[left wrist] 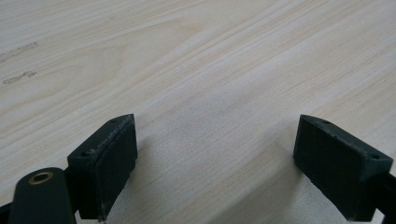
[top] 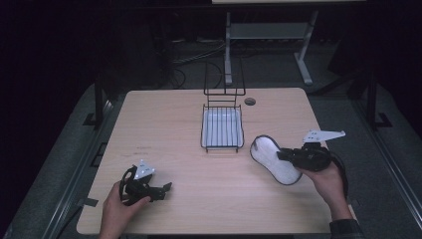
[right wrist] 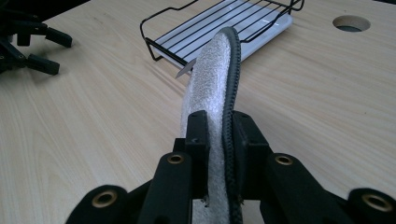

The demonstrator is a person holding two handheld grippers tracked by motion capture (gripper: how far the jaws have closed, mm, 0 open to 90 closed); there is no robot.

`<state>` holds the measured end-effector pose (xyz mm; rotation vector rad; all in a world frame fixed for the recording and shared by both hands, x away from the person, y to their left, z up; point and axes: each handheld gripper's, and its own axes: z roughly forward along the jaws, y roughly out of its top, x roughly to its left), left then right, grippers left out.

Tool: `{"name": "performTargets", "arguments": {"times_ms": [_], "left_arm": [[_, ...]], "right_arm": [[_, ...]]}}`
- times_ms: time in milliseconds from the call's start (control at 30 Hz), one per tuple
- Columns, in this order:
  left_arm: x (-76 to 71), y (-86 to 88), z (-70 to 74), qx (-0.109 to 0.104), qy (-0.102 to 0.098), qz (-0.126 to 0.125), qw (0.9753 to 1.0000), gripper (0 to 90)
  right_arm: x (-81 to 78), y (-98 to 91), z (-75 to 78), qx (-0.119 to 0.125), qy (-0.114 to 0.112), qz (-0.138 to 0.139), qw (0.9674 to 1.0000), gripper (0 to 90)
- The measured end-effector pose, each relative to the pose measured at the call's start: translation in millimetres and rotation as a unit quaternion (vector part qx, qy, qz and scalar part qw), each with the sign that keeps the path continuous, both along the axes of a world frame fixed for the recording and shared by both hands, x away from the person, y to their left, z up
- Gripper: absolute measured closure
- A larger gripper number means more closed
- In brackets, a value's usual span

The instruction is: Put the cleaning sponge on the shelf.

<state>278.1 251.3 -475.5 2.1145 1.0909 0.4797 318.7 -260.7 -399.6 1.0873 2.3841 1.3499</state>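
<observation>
A white fleecy insole [top: 271, 158] with a dark rim is held at the table's right, standing on edge between the pads in the right gripper view [right wrist: 211, 77]. My right gripper [top: 282, 155] is shut on it, both jaws pressing its sides [right wrist: 219, 135]. My left gripper [top: 165, 191] rests low at the table's front left, held by a hand. Its jaws stand wide apart over bare wood [left wrist: 215, 154] with nothing between them. It also appears far off in the right gripper view [right wrist: 53, 53].
A black wire rack [top: 222, 148] over a white tray stands at the table's middle back, with a taller wire frame behind it; its near corner [right wrist: 154, 44] lies just beyond the insole's tip. A round cable hole [top: 250, 101] sits by the rack. Light wooden table [top: 164, 134].
</observation>
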Motion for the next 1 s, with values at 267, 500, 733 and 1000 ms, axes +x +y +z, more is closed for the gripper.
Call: {"name": "performTargets", "arguments": {"times_ms": [267, 500, 733, 1000], "left_arm": [[0.0, 0.0, 0.1, 0.000, 0.001, 0.000, 1.0000, 12.8], [0.0, 0.0, 0.1, 0.001, 0.001, 0.000, 1.0000, 12.8], [0.1, 0.1, 0.1, 0.001, 0.001, 0.000, 1.0000, 12.8], [-0.1, 0.0, 0.1, 0.000, 0.001, 0.000, 1.0000, 12.8]], "right_arm": [[7.2, 4.8, 8.4, 0.007, -0.013, -0.001, 0.9999, 78.0], [14.6, 9.5, 14.3, 0.014, -0.020, -0.004, 0.9997, 78.0], [28.6, 15.9, 21.8, 0.022, -0.029, -0.006, 0.9993, 78.0], [43.6, 25.3, 25.7, 0.033, -0.032, -0.005, 0.9989, 78.0]]}}
